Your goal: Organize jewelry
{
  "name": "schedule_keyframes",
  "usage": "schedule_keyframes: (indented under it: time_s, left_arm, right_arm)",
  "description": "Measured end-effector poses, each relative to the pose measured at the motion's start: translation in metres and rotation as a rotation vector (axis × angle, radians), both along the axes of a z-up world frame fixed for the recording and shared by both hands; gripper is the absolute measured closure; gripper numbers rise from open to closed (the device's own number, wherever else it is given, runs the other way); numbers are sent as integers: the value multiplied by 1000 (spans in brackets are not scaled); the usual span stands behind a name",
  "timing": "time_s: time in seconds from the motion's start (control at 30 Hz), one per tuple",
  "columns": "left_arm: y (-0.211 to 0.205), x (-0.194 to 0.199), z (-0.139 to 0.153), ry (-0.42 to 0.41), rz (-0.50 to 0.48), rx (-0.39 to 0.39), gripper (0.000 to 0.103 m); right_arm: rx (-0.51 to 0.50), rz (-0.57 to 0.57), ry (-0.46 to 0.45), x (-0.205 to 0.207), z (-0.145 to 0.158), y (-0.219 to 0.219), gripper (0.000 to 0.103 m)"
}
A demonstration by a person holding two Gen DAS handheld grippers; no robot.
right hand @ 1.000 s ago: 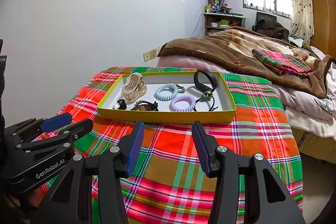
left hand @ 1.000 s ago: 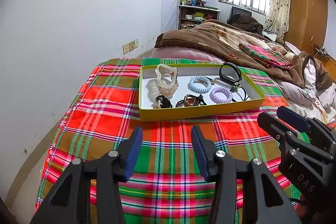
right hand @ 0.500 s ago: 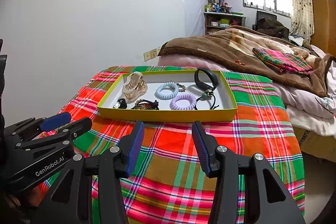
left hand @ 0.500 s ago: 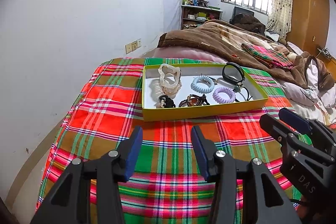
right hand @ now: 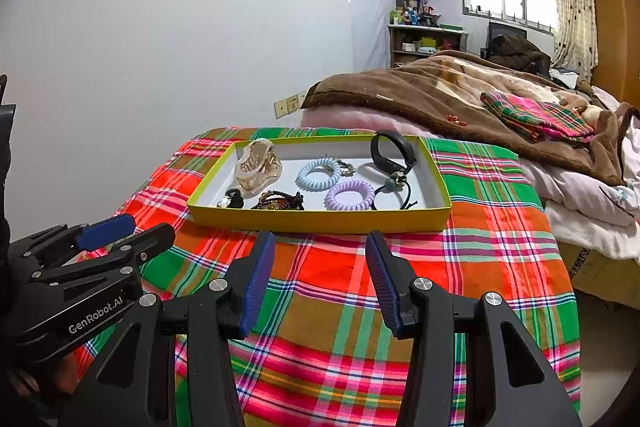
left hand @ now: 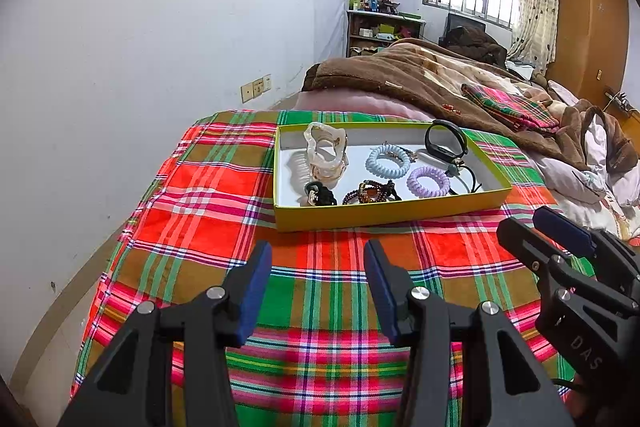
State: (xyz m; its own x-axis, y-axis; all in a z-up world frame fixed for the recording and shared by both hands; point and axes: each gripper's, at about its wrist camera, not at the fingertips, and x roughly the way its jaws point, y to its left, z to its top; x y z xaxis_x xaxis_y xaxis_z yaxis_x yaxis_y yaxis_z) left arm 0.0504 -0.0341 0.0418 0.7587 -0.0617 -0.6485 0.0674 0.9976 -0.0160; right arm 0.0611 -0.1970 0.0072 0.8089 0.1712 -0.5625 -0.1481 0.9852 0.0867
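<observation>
A shallow yellow-green box point(left hand: 384, 217) point(right hand: 320, 219) with a white floor sits on the plaid cloth. Inside lie a clear hair claw point(left hand: 325, 151) point(right hand: 258, 165), a pale blue spiral band point(left hand: 388, 161) point(right hand: 319, 174), a lilac spiral band point(left hand: 428, 181) point(right hand: 347, 195), a black wristband point(left hand: 445, 145) point(right hand: 393, 149), a dark bead bracelet point(left hand: 370, 191) point(right hand: 278, 201) and a small black clip point(left hand: 318, 193) point(right hand: 231, 198). My left gripper point(left hand: 318, 267) point(right hand: 124, 233) and right gripper point(right hand: 320, 259) point(left hand: 536, 227) hover side by side before the box, both open with nothing between the fingers.
The plaid cloth point(left hand: 224, 219) point(right hand: 500, 227) covers a surface against a white wall. Behind it lies a bed with a brown blanket point(left hand: 420, 83) point(right hand: 420, 95) and a folded plaid cloth point(right hand: 536, 117). The covered surface drops off on the right.
The left wrist view has shifted very slightly, with the box sitting a little to the right in it. Both grippers keep the same opening and nothing in the box has moved.
</observation>
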Motion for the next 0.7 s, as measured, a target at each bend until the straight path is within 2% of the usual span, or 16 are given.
schedule_keyframes:
  time_s: [0.7]
  left_arm:
    - [-1,0,-3,8,-2,3,53]
  right_arm:
    - [3,1,6,1,0,-1,55]
